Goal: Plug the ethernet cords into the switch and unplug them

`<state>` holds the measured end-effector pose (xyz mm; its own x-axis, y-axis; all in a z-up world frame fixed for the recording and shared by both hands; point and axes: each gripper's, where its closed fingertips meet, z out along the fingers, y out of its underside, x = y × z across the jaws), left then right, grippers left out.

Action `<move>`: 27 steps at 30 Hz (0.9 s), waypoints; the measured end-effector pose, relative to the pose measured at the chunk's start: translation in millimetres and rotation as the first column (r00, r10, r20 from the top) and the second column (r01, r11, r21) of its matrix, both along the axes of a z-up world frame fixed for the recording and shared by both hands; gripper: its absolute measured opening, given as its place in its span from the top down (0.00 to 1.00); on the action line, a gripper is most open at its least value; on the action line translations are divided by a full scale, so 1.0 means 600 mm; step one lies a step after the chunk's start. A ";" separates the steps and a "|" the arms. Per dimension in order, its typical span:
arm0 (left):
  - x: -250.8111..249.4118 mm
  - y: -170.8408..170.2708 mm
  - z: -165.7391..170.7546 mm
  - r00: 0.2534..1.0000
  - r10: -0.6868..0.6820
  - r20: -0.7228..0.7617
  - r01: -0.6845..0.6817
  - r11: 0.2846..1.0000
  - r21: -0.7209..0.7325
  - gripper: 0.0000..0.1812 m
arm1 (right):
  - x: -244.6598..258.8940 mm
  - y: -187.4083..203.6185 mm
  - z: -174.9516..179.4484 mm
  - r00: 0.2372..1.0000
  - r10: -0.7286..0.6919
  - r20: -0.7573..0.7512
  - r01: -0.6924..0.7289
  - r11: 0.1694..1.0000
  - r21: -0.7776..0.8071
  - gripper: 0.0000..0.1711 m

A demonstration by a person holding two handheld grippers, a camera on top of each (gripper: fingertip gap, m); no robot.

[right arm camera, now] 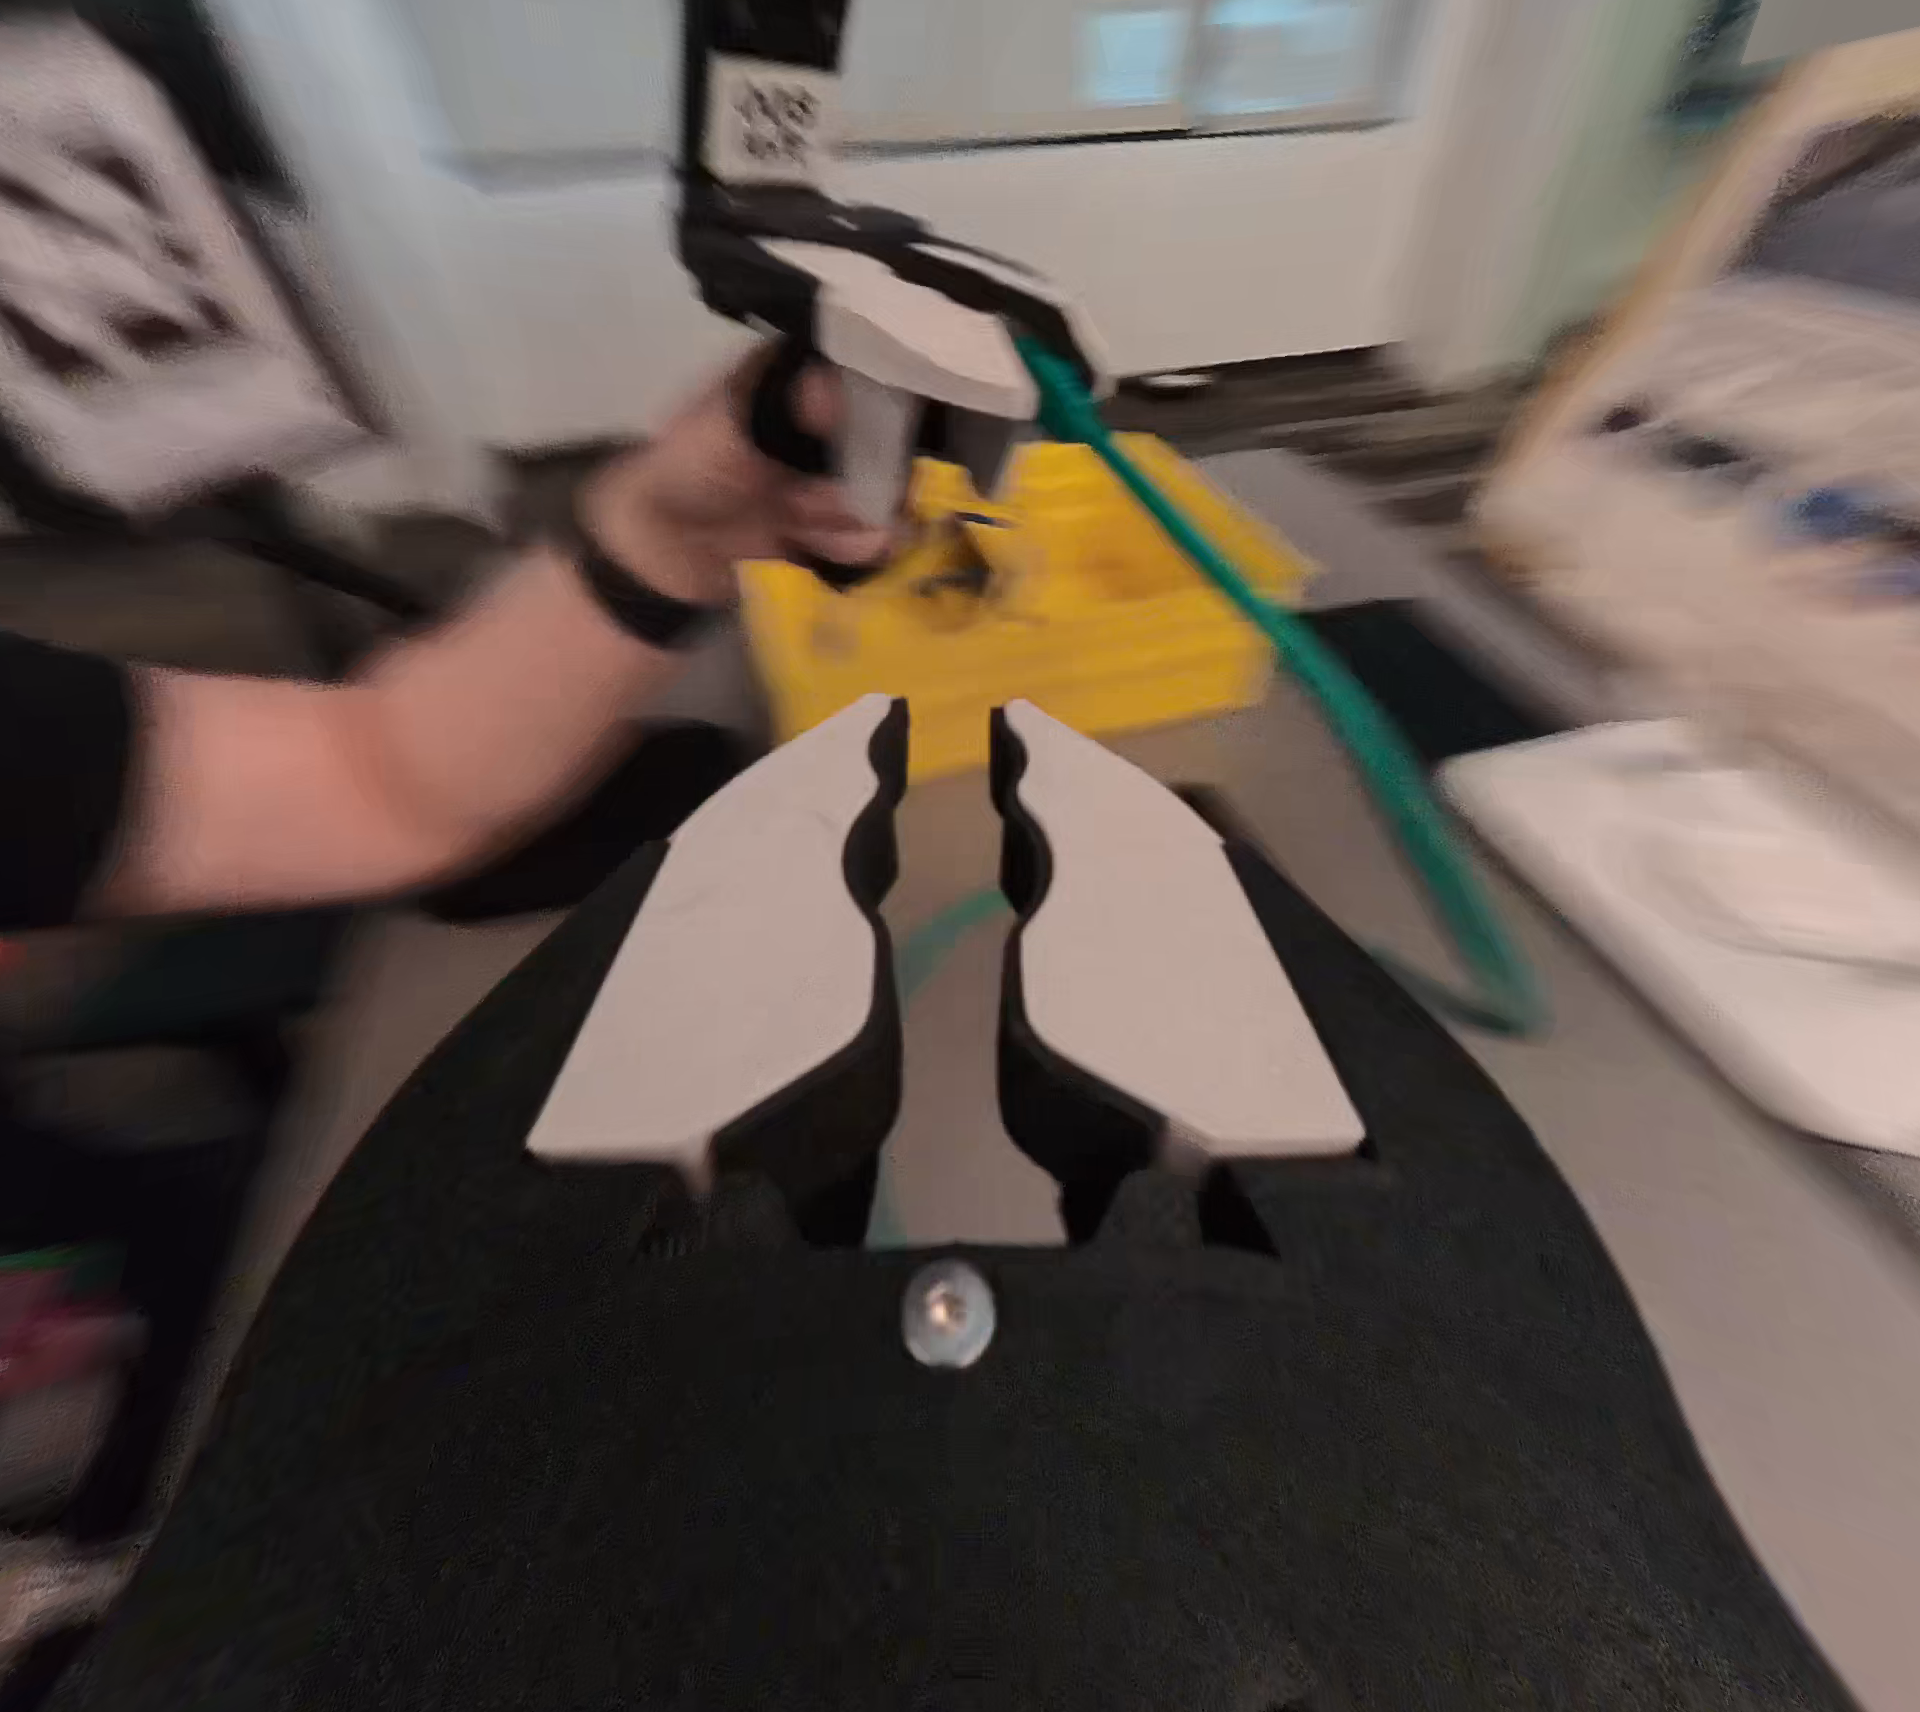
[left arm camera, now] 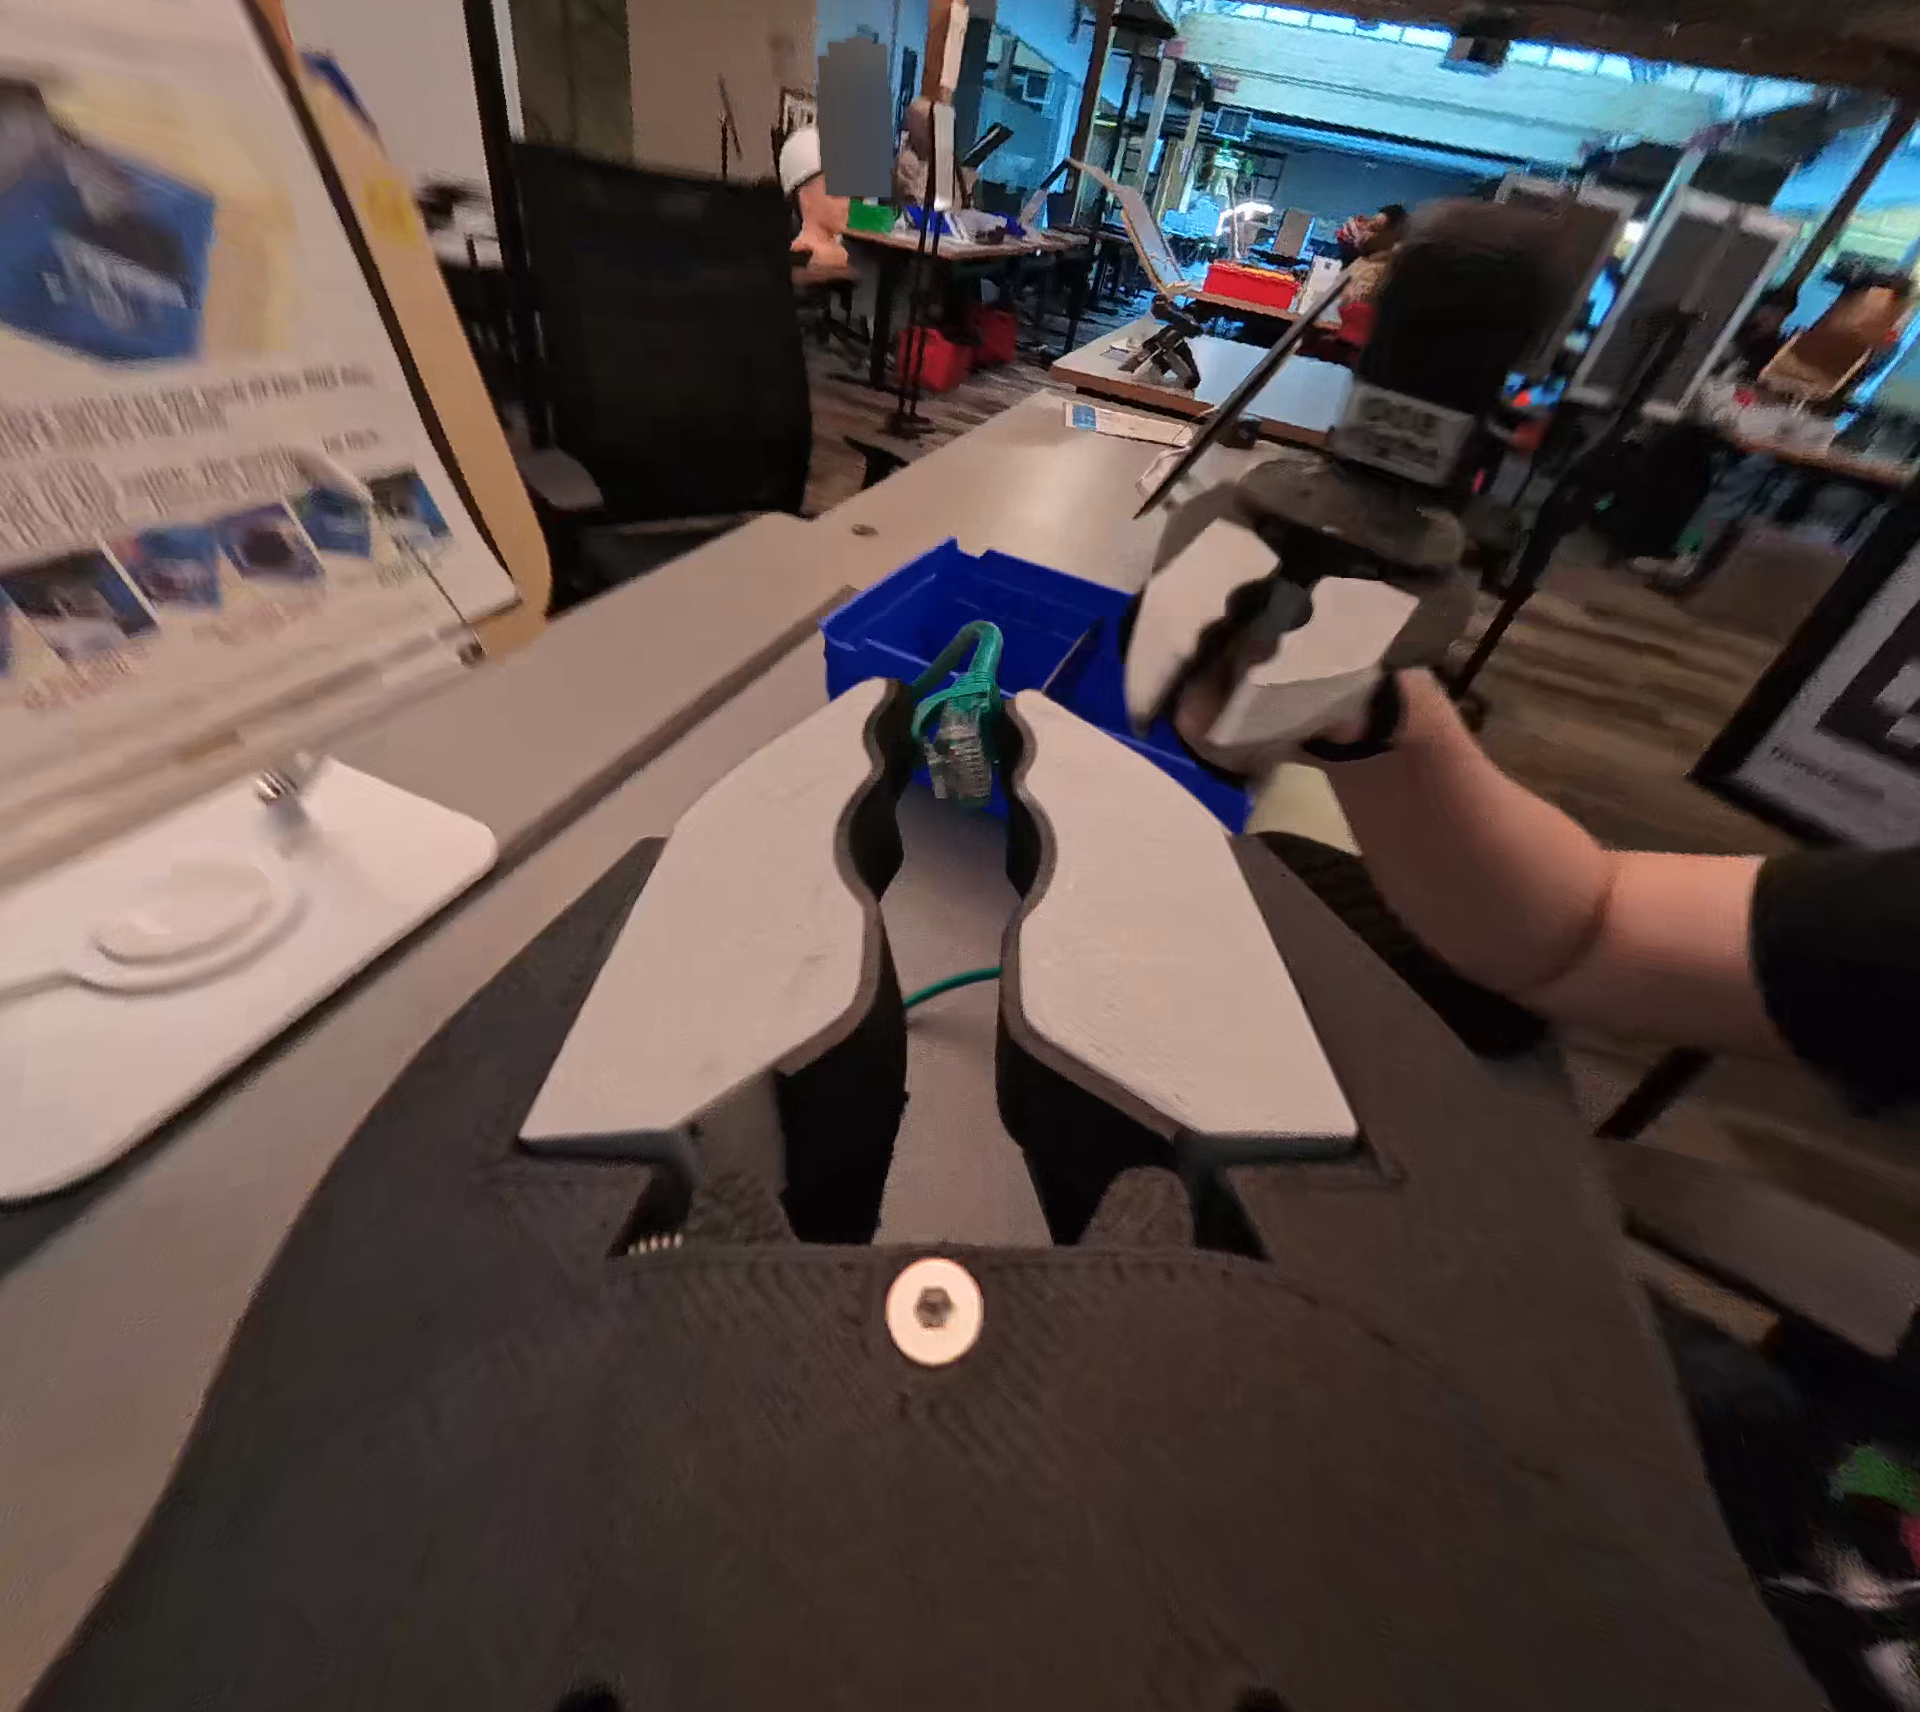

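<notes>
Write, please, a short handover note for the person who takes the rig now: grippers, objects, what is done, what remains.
Left gripper: shut on the green ethernet cord, gripping just behind its clear plug, held up above the grey table.
Right gripper: fingers apart, empty, held off the table.
Cord: hangs from the left gripper and loops down onto the table.
Bins: blue bin lies beyond the plug in the left wrist view; yellow bin lies under the left gripper in the right wrist view.
Switch: not visible in either view.
Done: cord picked up.
Left: locate the switch, plug in, then unplug.
</notes>
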<state>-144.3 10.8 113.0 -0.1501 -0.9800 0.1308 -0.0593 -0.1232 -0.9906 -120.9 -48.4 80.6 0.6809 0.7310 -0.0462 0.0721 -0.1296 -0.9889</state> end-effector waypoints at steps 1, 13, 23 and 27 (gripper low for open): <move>-0.006 -0.005 0.008 1.000 0.013 0.024 -0.015 0.997 0.080 0.92 | -0.028 -0.012 0.005 0.981 0.105 -0.166 -0.121 0.989 -0.089 0.85; 0.005 -0.094 -0.030 0.996 -0.083 -0.036 0.088 0.810 0.579 0.92 | -0.039 0.011 0.012 0.429 0.186 -0.884 -0.604 0.787 -0.128 0.80; 0.004 -0.119 -0.047 0.990 -0.115 -0.077 0.137 0.729 0.670 0.92 | -0.054 -0.003 0.006 0.399 0.179 -0.899 -0.697 0.697 -0.171 0.93; 0.003 -0.124 -0.045 0.989 -0.124 -0.076 0.143 0.723 0.676 0.92 | -0.056 -0.010 0.008 0.423 0.217 -0.880 -0.703 0.691 -0.168 0.94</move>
